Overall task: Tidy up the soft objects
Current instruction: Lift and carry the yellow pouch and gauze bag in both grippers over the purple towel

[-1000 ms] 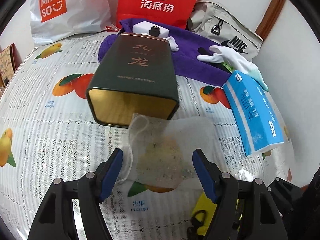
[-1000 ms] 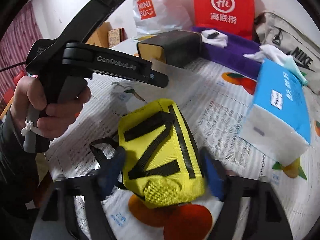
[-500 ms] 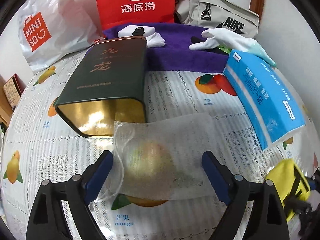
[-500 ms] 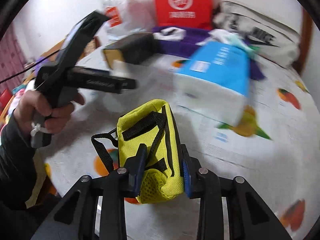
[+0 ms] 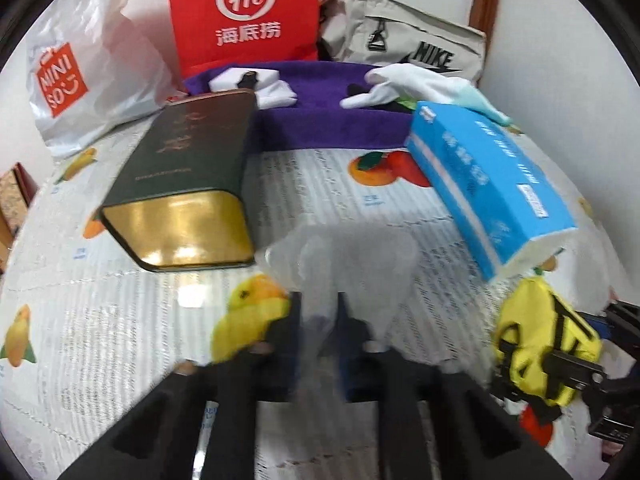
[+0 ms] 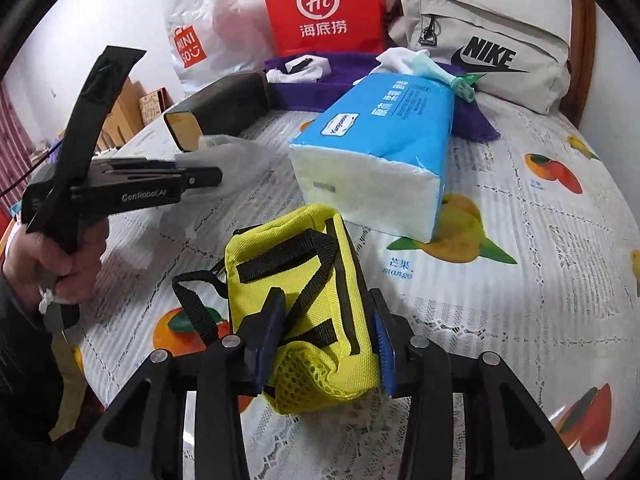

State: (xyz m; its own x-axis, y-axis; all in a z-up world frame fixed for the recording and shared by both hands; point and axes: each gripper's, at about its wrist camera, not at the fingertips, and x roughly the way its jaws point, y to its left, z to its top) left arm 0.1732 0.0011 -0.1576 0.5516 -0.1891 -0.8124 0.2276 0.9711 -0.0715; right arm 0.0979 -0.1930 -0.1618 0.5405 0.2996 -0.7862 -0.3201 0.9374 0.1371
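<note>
Left gripper is clamped tight on the translucent mesh pouch, just right of the dark tin on the worktop. Right gripper, jaws opening, pads against the yellow bag, near the blue tissue pack.

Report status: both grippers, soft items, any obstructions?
Left gripper shut on foam sheet. Right gripper jaws opening, yellow pouch between them. Tin, tissue pack close by.
</note>
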